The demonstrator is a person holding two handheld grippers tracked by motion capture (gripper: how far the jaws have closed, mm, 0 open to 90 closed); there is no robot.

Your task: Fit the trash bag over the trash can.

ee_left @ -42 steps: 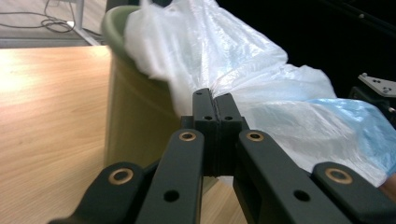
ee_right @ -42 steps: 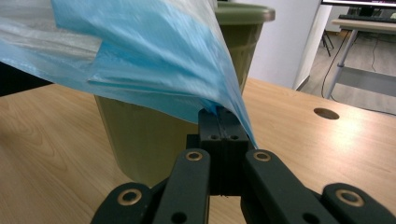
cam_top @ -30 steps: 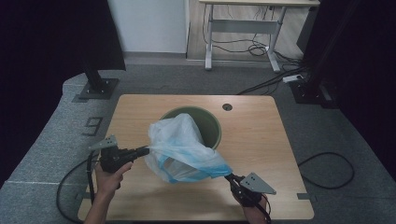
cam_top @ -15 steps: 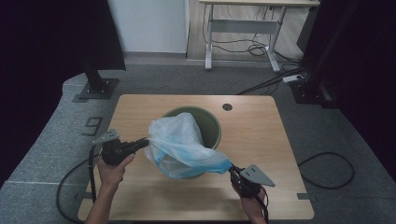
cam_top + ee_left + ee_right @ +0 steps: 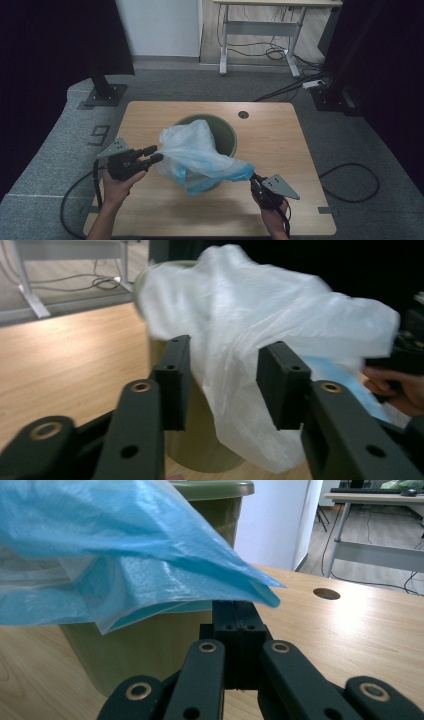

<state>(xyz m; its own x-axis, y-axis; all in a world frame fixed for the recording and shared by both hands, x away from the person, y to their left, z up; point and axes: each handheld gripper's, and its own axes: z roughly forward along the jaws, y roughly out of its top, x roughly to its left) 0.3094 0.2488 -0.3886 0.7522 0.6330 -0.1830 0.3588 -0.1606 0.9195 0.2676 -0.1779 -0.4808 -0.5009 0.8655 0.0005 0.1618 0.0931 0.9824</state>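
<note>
A thin plastic bag [image 5: 200, 150], white on the left and blue on the right, lies draped over an olive-green bin [image 5: 225, 131] in the middle of the wooden table [image 5: 280, 140]. My left gripper [image 5: 154, 153] sits at the bag's left corner; its jaws have just been opening. In the left gripper view the white bag [image 5: 260, 310] hangs loose between the parted pads [image 5: 172, 385] in front of the bin [image 5: 195, 440]. My right gripper [image 5: 251, 176] is shut on the bag's blue corner. In the right gripper view the blue film [image 5: 100, 540] stretches away from the gripper [image 5: 235, 607] over the bin [image 5: 150, 650].
A round cable hole [image 5: 243, 114] is in the table behind the bin. Bare wood lies on both sides of the bin. On the floor beyond stand a white desk frame [image 5: 260, 35] with cables and a black stand base [image 5: 105, 95].
My left gripper has risen slightly and its jaws have parted, letting go of the bag's left corner. The right gripper has stayed shut on the blue corner.
</note>
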